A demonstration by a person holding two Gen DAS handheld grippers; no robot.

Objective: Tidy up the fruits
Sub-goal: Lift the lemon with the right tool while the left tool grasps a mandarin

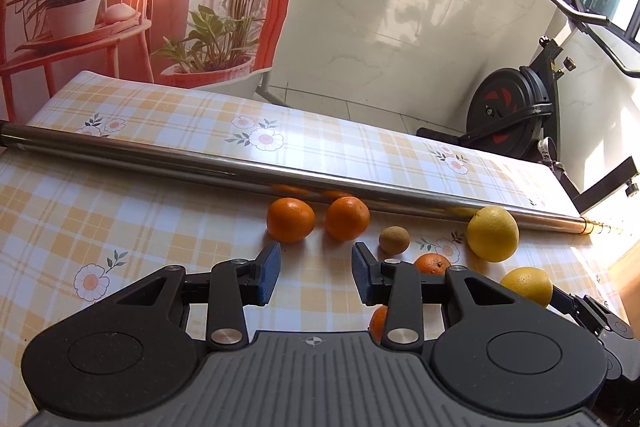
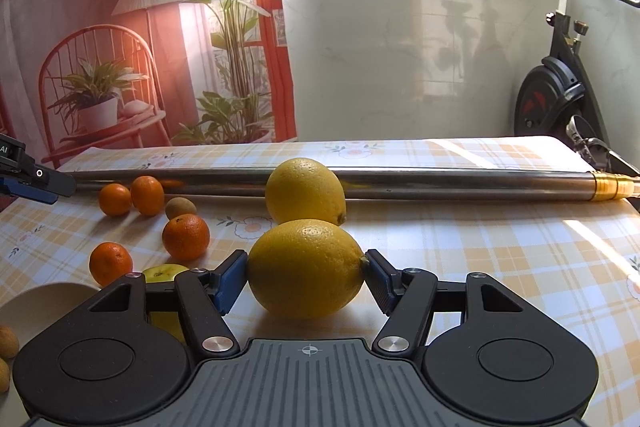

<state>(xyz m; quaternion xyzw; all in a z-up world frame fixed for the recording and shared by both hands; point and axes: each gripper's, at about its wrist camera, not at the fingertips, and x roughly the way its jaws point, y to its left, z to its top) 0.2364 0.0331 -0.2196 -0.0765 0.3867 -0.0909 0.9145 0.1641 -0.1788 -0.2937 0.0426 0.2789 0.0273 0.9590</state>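
Checked yellow cloth covers the table, with a steel pole lying across it. On it the right gripper clamps a lemon between its blue pads, a second lemon just behind. Over bare cloth, the left gripper has its jaws wide apart, empty, near two oranges. At the lower left, a pale bowl holds small brownish fruits.

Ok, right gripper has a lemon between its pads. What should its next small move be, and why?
Probably lift it slightly. The right gripper is shut on the near lemon, which seems to rest on the tablecloth, with a second lemon close behind it. A small lift would clear that before carrying it anywhere. The left gripper is open and empty.
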